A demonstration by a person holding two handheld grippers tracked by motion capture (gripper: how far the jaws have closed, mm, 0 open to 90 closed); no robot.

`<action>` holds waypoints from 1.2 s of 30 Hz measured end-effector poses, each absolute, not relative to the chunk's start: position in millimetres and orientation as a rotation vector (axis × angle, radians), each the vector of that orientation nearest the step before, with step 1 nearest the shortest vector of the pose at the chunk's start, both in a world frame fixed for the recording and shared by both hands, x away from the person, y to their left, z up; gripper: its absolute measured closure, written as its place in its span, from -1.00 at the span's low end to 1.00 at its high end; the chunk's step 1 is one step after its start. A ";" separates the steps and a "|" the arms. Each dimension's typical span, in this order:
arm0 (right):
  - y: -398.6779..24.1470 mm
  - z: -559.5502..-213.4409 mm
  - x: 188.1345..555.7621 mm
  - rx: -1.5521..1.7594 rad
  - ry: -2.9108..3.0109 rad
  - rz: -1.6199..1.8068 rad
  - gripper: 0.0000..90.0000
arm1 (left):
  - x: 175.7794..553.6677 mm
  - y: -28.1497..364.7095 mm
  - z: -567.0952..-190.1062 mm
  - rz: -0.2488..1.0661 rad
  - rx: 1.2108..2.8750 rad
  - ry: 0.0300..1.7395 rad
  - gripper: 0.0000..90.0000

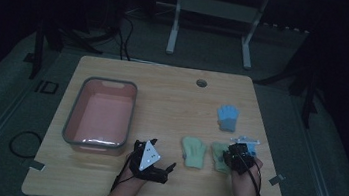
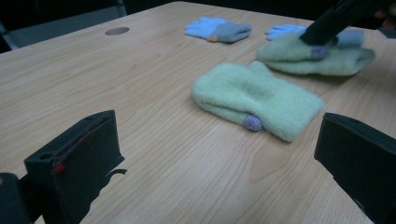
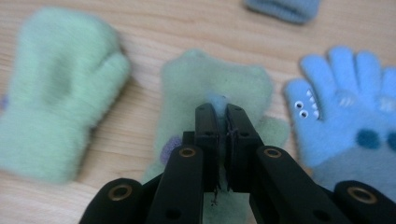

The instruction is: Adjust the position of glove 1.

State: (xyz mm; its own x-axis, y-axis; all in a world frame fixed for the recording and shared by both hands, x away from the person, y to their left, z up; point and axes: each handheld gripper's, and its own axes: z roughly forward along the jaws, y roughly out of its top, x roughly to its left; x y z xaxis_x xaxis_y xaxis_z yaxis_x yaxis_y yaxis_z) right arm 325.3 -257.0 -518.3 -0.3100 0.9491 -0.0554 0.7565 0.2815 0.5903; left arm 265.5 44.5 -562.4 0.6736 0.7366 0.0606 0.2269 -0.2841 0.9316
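Two pale green mittens lie at the table's near right. The left mitten (image 1: 193,152) (image 2: 257,95) (image 3: 60,88) lies flat and free. My right gripper (image 1: 233,158) (image 3: 217,109) is shut on the right mitten (image 1: 218,154) (image 3: 215,77) (image 2: 317,58), pinching its fabric near the middle, and that mitten looks bunched and slightly raised. A blue glove with eyes (image 3: 345,107) (image 1: 252,149) lies just right of it. A second blue glove (image 1: 228,117) (image 2: 219,30) lies farther back. My left gripper (image 1: 164,153) (image 2: 217,140) rests low on the table, open, facing the free mitten with nothing between its fingers.
A pink tub with a grey rim (image 1: 72,115) stands empty at the table's left. A round cable hole (image 1: 201,83) sits near the far edge. The room around the wooden table (image 1: 172,102) is dark, with a white frame behind it.
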 end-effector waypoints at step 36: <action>-292.4 -508.9 347.9 0.999 2.634 0.756 0.41 | 260.1 48.7 -561.9 0.613 1.849 0.764 -0.99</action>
State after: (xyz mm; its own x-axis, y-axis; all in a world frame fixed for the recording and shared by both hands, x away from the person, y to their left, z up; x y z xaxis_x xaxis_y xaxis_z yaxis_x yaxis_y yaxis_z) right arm 347.9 -292.4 -508.9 -0.7434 0.6684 -0.0263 0.5528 0.6360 0.5384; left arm 260.1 48.7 -561.9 0.6716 0.7374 0.0716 0.2295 -0.2990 0.9262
